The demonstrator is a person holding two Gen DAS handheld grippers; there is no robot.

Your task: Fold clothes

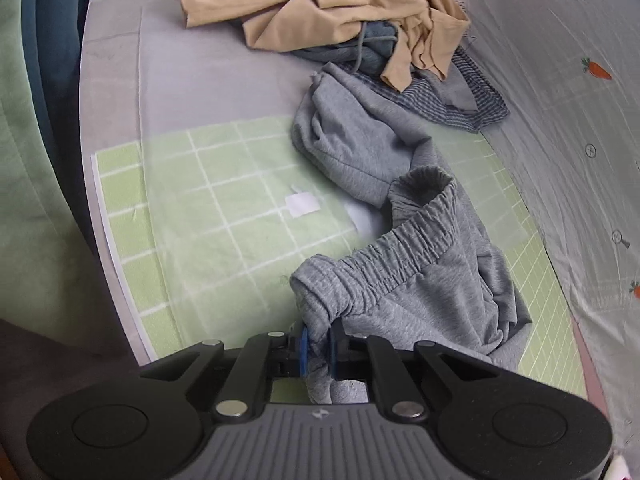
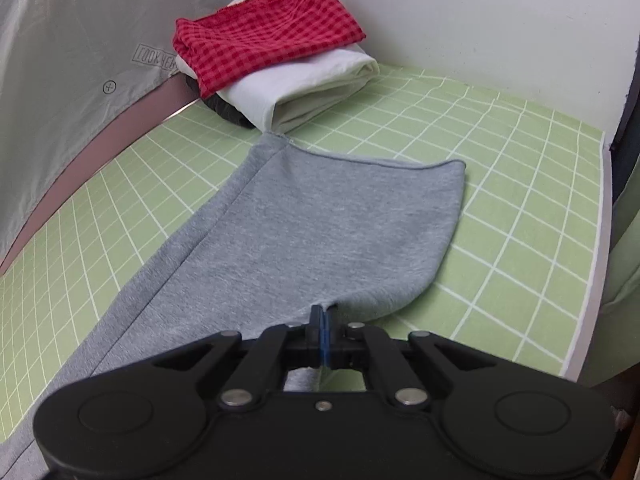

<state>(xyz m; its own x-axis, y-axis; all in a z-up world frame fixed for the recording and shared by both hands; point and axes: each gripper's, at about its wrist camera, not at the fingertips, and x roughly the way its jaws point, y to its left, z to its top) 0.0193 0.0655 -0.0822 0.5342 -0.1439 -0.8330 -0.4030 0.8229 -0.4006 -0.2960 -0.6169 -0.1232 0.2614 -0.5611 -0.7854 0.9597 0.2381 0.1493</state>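
The left gripper (image 1: 318,346) is showing a ribbed grey housing with a small pale emblem, black linkage arms pinned by round silver screws, two black discs at its sides, and blue pads (image 1: 304,346) on its fingers. The right gripper (image 2: 323,330) is wearing an all-black housing, matching silver screws, and blue pads (image 2: 326,336).

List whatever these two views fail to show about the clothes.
- Left wrist view: the grey sweatpants lie bunched, folds hiding their legs.
- Left wrist view: tan garment covers the pile beneath; top edge crops it.
- Right wrist view: dark item lies mostly under the folded white cloth.
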